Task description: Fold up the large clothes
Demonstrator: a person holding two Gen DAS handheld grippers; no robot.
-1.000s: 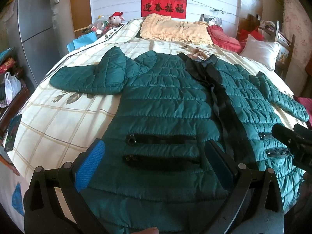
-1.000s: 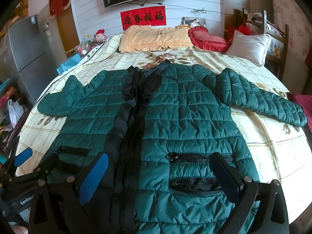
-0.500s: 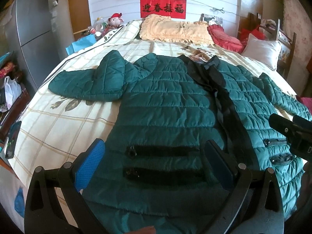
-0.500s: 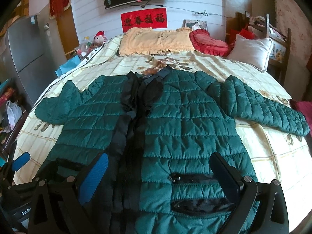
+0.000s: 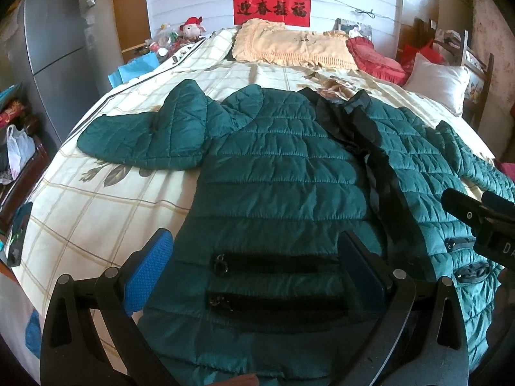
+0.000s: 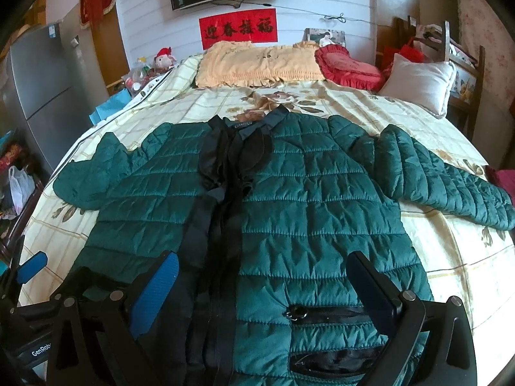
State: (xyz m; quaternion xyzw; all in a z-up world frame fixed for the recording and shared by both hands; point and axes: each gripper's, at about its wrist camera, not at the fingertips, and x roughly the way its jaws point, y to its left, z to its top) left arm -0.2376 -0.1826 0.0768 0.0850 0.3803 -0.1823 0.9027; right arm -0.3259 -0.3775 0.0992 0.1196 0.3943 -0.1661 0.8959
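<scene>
A dark green quilted jacket (image 5: 283, 173) lies front up on the bed, black front band down its middle, sleeves spread to both sides. It also shows in the right wrist view (image 6: 309, 199). My left gripper (image 5: 254, 263) is open above the jacket's left hem by two black pocket zips (image 5: 273, 262). My right gripper (image 6: 264, 280) is open above the right hem near a pocket zip (image 6: 325, 313). Neither holds anything. The right gripper's body shows at the right edge of the left wrist view (image 5: 476, 215).
The bed has a cream checked sheet (image 5: 96, 206). A yellow pillow (image 5: 289, 46), a red cushion (image 5: 376, 59) and a white pillow (image 5: 437, 80) lie at its head. A grey fridge (image 5: 61, 41) and a white bag (image 5: 19, 151) stand left. A wooden chair (image 6: 463, 61) stands right.
Both grippers have pulled back and risen a little from the hem; the jacket sits farther up in both views. The jacket itself has not moved.
</scene>
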